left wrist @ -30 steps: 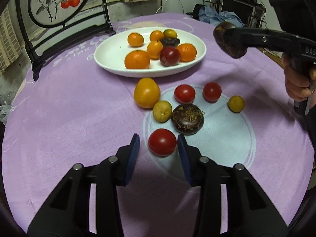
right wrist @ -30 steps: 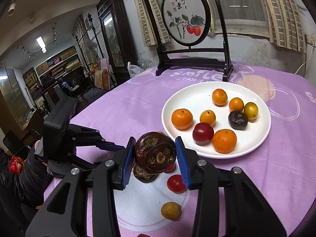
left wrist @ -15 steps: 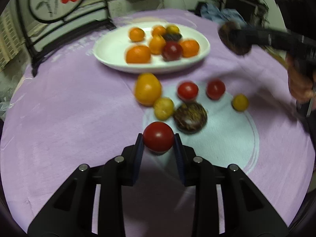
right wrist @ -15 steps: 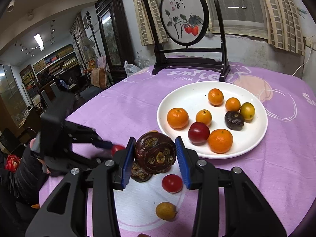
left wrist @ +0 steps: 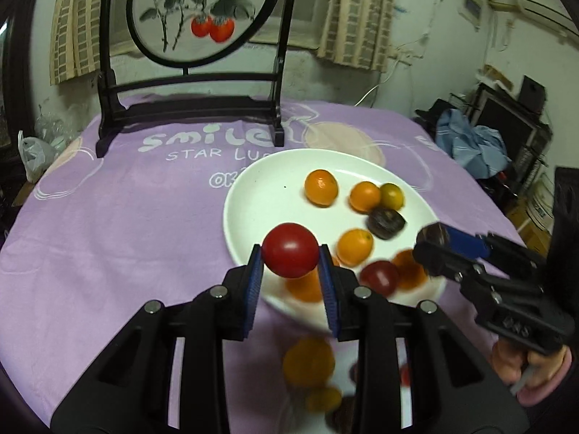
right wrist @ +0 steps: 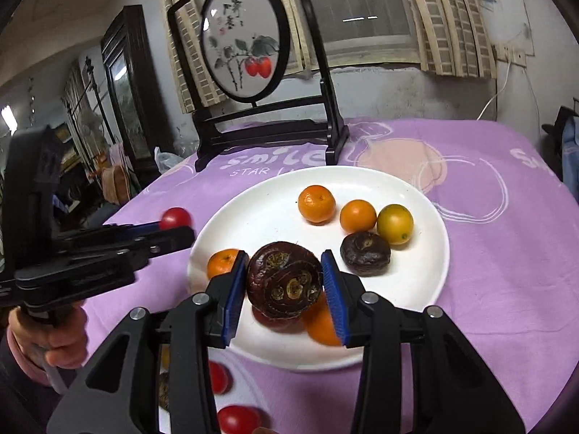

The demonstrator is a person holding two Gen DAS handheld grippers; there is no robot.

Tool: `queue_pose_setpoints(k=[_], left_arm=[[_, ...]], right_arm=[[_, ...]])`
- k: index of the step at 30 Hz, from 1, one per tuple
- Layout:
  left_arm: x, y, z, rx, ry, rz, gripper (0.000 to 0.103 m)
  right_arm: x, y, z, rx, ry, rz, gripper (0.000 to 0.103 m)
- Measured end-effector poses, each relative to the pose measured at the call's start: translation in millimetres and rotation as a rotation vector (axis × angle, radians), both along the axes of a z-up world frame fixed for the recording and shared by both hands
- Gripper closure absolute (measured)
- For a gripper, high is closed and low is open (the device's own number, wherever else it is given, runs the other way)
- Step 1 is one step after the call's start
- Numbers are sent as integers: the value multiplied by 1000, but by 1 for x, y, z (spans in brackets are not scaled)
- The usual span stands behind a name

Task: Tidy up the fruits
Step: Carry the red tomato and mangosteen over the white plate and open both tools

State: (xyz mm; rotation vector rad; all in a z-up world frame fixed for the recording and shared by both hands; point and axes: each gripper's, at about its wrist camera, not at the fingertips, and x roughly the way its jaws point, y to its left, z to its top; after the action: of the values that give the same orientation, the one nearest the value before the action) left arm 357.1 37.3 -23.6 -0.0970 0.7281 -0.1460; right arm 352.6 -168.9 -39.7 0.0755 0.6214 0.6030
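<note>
My left gripper (left wrist: pixel 289 275) is shut on a red tomato (left wrist: pixel 290 249) and holds it above the near left rim of the white plate (left wrist: pixel 253 199). My right gripper (right wrist: pixel 285 285) is shut on a dark brown wrinkled fruit (right wrist: pixel 284 284) above the plate (right wrist: pixel 427 282). The plate holds several oranges, a yellow-green citrus (right wrist: pixel 394 223), a dark fruit (right wrist: pixel 365 253) and a red fruit (left wrist: pixel 379 276). The left gripper with its tomato (right wrist: pixel 175 218) shows at the left of the right wrist view. The right gripper (left wrist: pixel 434 242) shows at the right of the left wrist view.
Loose fruit lies on the purple tablecloth (left wrist: pixel 126 217) near me: an orange (left wrist: pixel 307 361), a small yellow fruit (left wrist: pixel 323 398), red tomatoes (right wrist: pixel 237 417). A black framed round screen (right wrist: pixel 246 47) stands behind the plate. Furniture and clutter surround the table.
My left gripper closed on the red tomato, lifted it off the cloth and carried it toward the plate. My right gripper moved over the plate with the dark fruit.
</note>
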Motion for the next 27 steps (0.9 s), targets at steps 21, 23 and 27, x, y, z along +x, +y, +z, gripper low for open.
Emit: queue_pose_setpoints(k=[21,23,27], left_arm=[[-91,31,-4,62,13,183,3],[-98,31,-3,79,-2,188,3],[-100,31,-2,127,-14,214,3]], right_arm=[[-97,-8,-17,-178,181,35,39],[-104,-4,-20,-211,179,55,39],[-116,6,-32,-302,182,87,39]])
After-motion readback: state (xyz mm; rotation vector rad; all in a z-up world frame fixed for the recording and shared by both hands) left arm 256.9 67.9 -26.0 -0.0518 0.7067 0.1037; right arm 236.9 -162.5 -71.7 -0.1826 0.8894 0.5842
